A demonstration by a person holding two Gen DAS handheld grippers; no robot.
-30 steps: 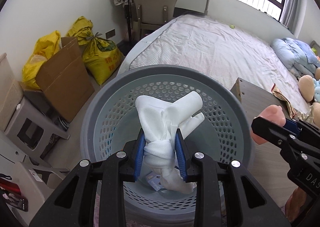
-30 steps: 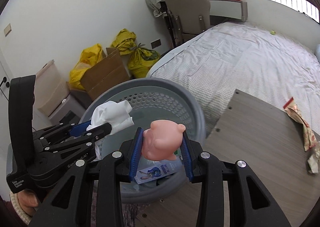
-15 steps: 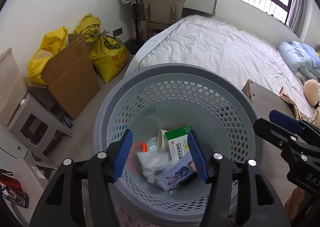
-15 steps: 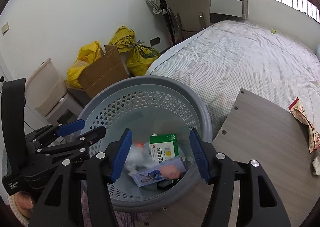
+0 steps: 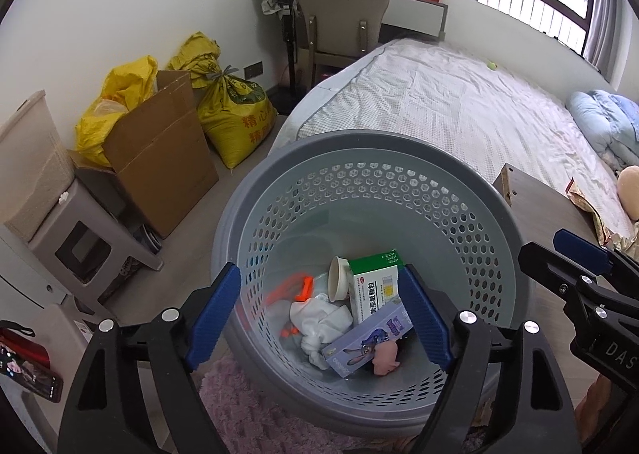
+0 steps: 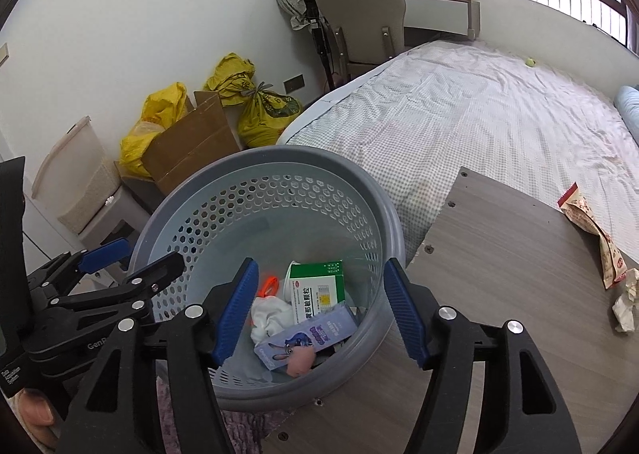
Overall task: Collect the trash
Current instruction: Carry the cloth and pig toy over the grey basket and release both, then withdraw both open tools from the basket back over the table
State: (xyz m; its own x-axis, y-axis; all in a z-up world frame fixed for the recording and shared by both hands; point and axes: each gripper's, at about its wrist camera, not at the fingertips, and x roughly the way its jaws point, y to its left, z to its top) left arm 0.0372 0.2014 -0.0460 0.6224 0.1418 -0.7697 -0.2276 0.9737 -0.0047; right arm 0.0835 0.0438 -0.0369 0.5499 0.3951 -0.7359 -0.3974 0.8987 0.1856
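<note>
A grey perforated basket [image 5: 371, 146] [image 6: 279, 160] stands on the floor below both grippers. Inside lie a white cloth [image 5: 319, 320] [image 6: 267, 314], a pink toy [image 5: 385, 354] [image 6: 300, 360], a green-and-white box [image 5: 375, 286] [image 6: 317, 290], a purple cartoon box [image 5: 367, 338] [image 6: 307, 334], a cup [image 5: 337, 278] and orange bits [image 5: 297, 286]. My left gripper [image 5: 319, 318] [image 6: 131, 258] hovers over the basket with its jaws opening and nothing between them. My right gripper [image 6: 319, 314] [image 5: 559, 246] hangs beside it, jaws also opening and empty.
A wooden table [image 6: 499, 254] to the right carries a snack wrapper [image 6: 591, 226] and crumpled paper [image 6: 625, 304]. A bed [image 5: 459, 110] lies behind. A cardboard box [image 5: 155, 146], yellow sacks [image 5: 231, 110] and a grey stool [image 5: 80, 238] line the left wall. A chair [image 5: 339, 26] stands farther back.
The left gripper let go of the white cloth and the right gripper let go of the pink toy. Both now lie in the basket, and both sets of jaws have widened.
</note>
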